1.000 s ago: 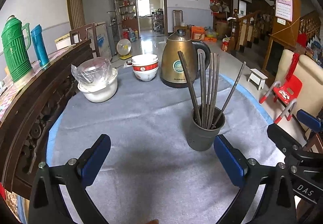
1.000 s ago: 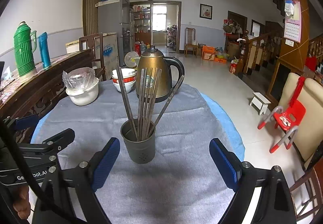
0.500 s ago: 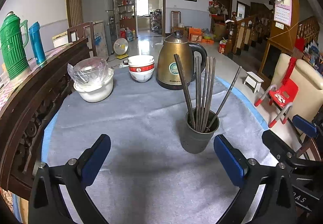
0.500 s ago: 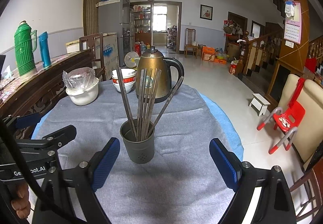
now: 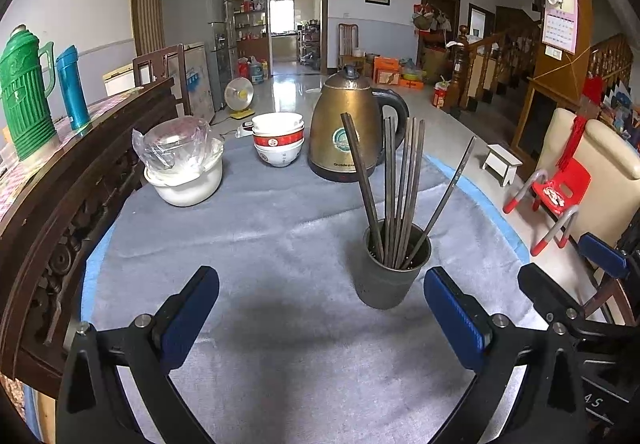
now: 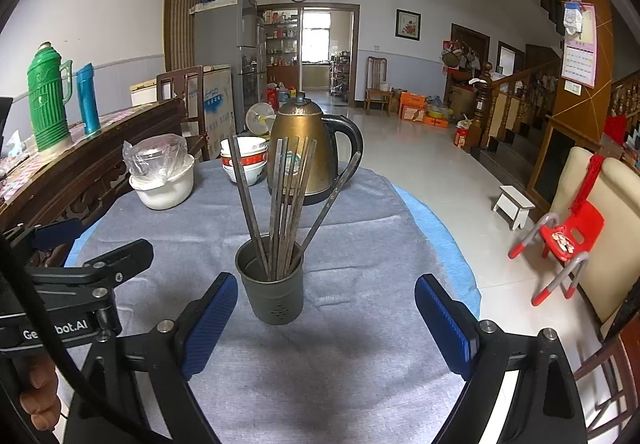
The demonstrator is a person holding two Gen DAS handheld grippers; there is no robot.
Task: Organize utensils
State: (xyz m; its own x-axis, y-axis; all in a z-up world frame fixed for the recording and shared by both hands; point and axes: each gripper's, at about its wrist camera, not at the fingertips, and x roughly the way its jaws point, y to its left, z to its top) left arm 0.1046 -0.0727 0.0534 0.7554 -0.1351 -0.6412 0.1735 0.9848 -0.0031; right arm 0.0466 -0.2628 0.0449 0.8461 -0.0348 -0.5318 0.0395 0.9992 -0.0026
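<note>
A dark grey metal holder [image 5: 394, 272] stands upright on the grey tablecloth [image 5: 260, 252] with several dark chopsticks [image 5: 396, 183] fanned out in it. My left gripper [image 5: 320, 284] is open, with bare cloth between its blue pads; the holder stands just beyond its right finger. In the right wrist view the holder [image 6: 274, 288] and chopsticks [image 6: 288, 195] stand just ahead of my right gripper [image 6: 326, 288], nearer the left pad. This gripper is open too and touches nothing. Each gripper shows at the edge of the other's view: the right gripper [image 5: 568, 272], the left gripper [image 6: 88, 244].
Toward the back of the table stand a brass kettle [image 5: 348, 131], stacked bowls [image 5: 279, 139] and a white pot under a plastic bag [image 5: 184, 171]. A dark wooden sideboard [image 5: 60, 183] with a green thermos [image 5: 24, 91] runs along the left. The table edge curves on the right.
Nothing of note: both grippers stay open in place, and the holder and chopsticks have not moved.
</note>
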